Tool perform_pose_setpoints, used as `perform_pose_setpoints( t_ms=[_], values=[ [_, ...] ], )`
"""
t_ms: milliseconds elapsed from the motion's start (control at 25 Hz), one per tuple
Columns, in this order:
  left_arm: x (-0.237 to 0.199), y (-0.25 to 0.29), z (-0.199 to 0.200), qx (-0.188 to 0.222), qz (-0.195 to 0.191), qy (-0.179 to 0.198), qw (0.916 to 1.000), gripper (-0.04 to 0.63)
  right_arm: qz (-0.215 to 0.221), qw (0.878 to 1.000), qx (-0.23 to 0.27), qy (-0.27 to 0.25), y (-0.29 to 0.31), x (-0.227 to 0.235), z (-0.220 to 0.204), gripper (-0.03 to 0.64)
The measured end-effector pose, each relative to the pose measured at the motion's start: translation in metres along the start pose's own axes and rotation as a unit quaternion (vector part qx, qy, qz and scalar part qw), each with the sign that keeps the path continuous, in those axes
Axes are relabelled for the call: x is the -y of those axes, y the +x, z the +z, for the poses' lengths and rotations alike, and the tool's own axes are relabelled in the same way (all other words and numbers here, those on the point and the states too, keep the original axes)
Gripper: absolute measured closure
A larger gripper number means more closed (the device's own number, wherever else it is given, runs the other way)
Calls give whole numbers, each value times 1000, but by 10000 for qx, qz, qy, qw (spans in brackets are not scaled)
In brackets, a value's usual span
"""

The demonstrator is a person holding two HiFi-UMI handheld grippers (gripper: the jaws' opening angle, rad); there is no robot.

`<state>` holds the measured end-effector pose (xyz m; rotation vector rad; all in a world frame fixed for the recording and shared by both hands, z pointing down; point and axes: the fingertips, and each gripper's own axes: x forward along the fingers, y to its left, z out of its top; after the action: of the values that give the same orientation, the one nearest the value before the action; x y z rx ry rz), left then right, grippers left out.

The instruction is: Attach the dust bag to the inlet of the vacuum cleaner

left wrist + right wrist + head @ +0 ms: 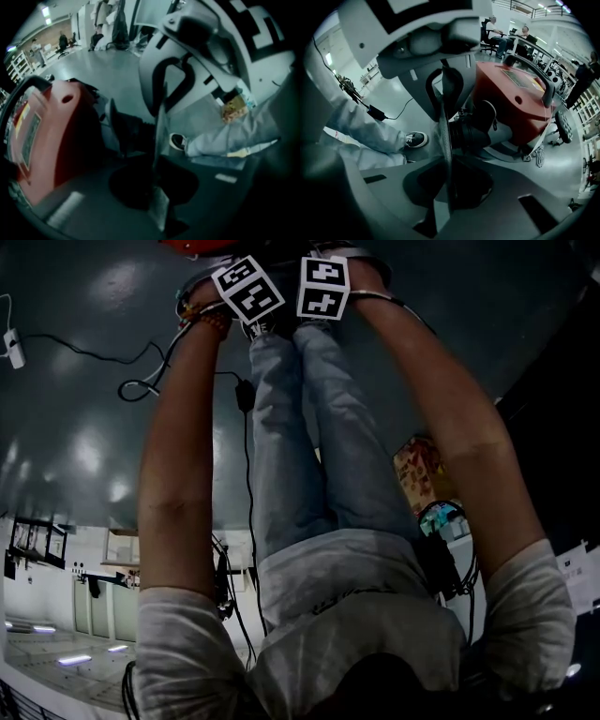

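The red vacuum cleaner [515,103] stands on the floor with its black inlet [471,133] facing my grippers. It fills the left of the left gripper view [51,136] and just shows at the top edge of the head view [197,245]. A thin flat sheet, seemingly the dust bag's collar [443,140], is seen edge-on [159,140] between the two grippers. My left gripper [158,197] and right gripper [445,192] both look shut on it, facing each other closely in front of the inlet [124,129]. The rest of the bag is hidden.
The person's legs and shoes [415,139] stand right beside the vacuum. A black cable [141,385] with a power adapter [375,112] lies on the grey floor. Seated people and desks [501,37] are far behind.
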<state>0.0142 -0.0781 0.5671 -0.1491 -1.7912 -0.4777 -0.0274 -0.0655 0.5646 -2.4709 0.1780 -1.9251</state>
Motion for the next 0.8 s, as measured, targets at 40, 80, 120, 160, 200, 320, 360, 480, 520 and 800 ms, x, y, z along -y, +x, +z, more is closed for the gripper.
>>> perform_pose_setpoints(
  t_ms=[40,80,120,160,200,320,360,480,520,800],
  values=[
    [2,-3,1,-38,27,76,10000,565,47,10000,29,57,3,1,-1,585],
    [3,-7,3,-58,63,149,9999,566,92,9999,57,115,7,1,-3,586],
    [5,-11,5,-58,102,193,9997,566,138,9997,83,177,12,1,-5,586],
    [6,-16,8,-51,139,207,9997,566,181,9995,112,238,15,1,-7,585],
    [6,-19,10,-45,165,200,9997,566,212,9993,136,288,17,1,-8,585],
    [3,-20,13,9,144,91,9999,566,179,9993,92,310,16,1,-10,586],
    [2,-18,12,24,115,47,9999,566,138,9996,53,246,13,0,-10,586],
    [2,-5,4,-11,23,-23,10000,565,0,10000,19,57,0,0,-6,586],
    [2,-2,2,-43,12,-27,10000,565,-29,10000,33,24,-5,1,-3,586],
    [4,-16,1,-33,92,-47,9999,569,122,9996,95,220,5,10,-2,586]
  ],
)
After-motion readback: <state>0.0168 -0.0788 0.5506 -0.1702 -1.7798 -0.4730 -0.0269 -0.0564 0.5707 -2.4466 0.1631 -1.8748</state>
